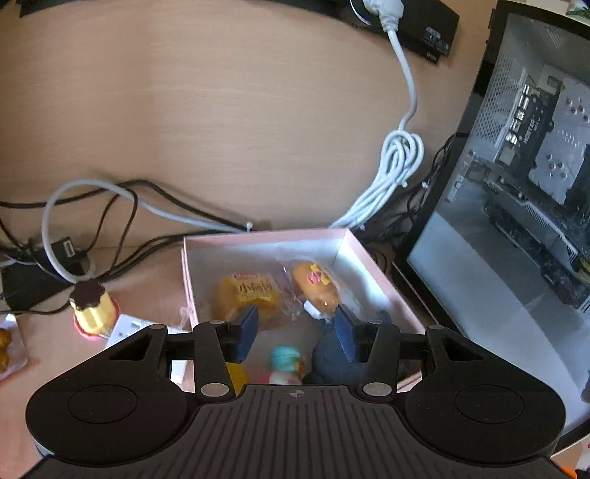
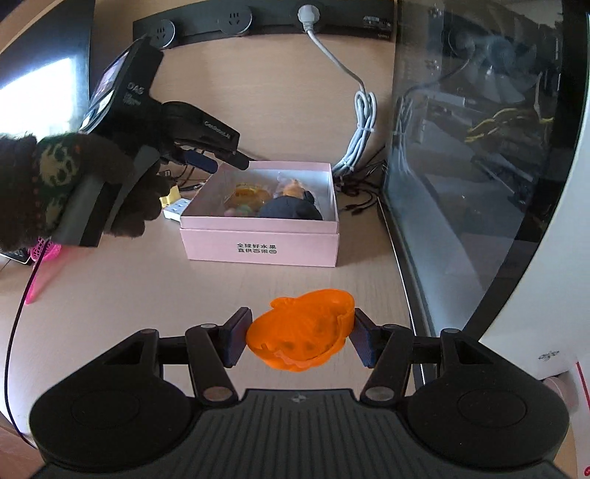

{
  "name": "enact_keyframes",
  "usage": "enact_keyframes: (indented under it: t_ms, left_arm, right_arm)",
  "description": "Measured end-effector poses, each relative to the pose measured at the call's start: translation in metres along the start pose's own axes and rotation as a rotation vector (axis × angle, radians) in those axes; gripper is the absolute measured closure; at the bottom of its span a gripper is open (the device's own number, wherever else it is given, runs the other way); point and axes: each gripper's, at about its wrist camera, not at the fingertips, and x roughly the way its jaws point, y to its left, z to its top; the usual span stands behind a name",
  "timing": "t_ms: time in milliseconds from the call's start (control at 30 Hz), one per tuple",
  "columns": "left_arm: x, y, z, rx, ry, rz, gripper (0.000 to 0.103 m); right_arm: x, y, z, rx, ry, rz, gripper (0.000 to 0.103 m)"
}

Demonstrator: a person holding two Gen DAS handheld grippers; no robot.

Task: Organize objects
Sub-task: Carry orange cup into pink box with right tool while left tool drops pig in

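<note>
A pink box (image 1: 354,243) stands open on the wooden desk; it also shows in the right wrist view (image 2: 258,250). Inside lie a wrapped yellow bread (image 1: 250,294), a wrapped orange pastry (image 1: 317,283), a dark blue plush (image 1: 332,364) and a small teal-and-pink toy (image 1: 285,363). My left gripper (image 1: 297,333) is open and empty above the box's near half. It is seen from outside in the right wrist view (image 2: 217,160), over the box's left rim. My right gripper (image 2: 300,337) is shut on an orange plastic mould (image 2: 300,337), in front of the box.
A pudding toy (image 1: 92,306) and a white adapter (image 1: 129,328) sit left of the box among black cables (image 1: 110,221). A coiled white cable (image 1: 398,165) lies behind it. A glass-sided computer case (image 1: 516,184) stands to the right. A power strip (image 2: 236,22) lines the back edge.
</note>
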Motion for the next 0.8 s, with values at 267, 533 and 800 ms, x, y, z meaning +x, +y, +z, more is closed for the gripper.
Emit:
enact_keyframes:
  t_ms: [267, 533, 800]
  left_arm:
    - [-0.056, 0.034, -0.032, -0.186, -0.068, -0.015, 0.053]
    - [-0.13, 0.085, -0.12, -0.291, -0.01, 0.116, 0.053]
    - [-0.193, 0.132, -0.165, -0.372, -0.041, 0.352, 0.053]
  right_arm:
    - [0.018, 0.009, 0.027, -0.043, -0.025, 0.065, 0.046]
    - [0.058, 0.025, 0.114, -0.03, -0.145, 0.143, 0.046]
    - [0.141, 0.045, 0.177, 0.0, -0.112, 0.124, 0.01]
